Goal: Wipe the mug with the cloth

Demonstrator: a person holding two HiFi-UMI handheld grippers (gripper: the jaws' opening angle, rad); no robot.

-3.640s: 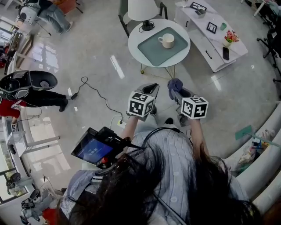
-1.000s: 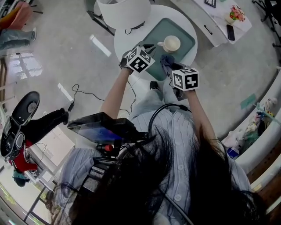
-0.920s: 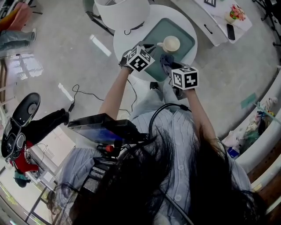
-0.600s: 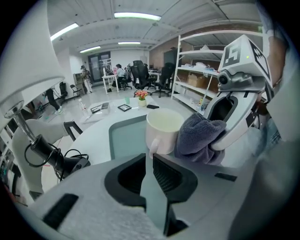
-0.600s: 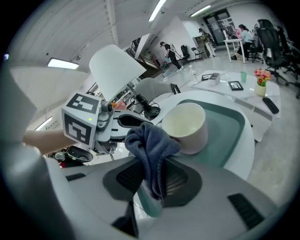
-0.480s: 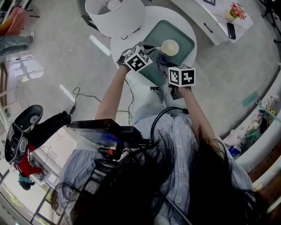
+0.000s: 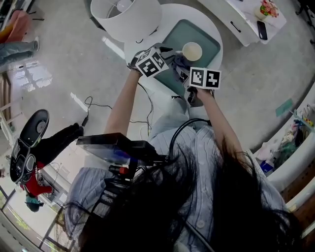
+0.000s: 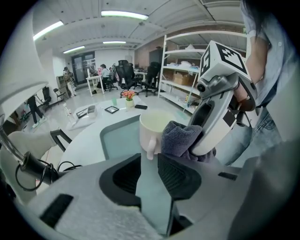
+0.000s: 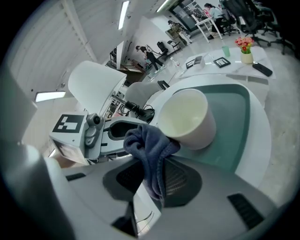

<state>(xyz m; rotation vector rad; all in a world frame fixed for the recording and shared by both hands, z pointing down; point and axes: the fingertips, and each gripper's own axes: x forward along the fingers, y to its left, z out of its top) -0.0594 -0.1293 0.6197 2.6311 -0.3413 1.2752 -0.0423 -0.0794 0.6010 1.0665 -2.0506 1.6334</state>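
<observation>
A cream mug (image 7: 192, 50) stands upright on a teal tray (image 7: 209, 35) on the round white table. In the left gripper view the mug (image 8: 154, 127) is just beyond my left gripper (image 8: 149, 171), its handle toward the jaws. The left jaws are opening, with only the tray showing in the gap between them. My right gripper (image 9: 154, 183) is shut on a dark blue-grey cloth (image 9: 150, 147), whose bunched end touches the mug's side (image 9: 187, 117). In the head view the left gripper (image 7: 166, 50) and the cloth (image 7: 179, 63) flank the mug's near side.
A big white lamp shade (image 7: 125, 17) stands at the table's left, close by the left arm. Its cable runs on the table (image 8: 42, 166). A long white side table with a phone (image 7: 262, 29) and flowers (image 7: 268, 9) lies beyond. A cable (image 7: 88, 106) crosses the floor.
The person has come from a few steps away up to the round table. Over the last second both grippers have edged closer to the mug, the cloth still in the right one.
</observation>
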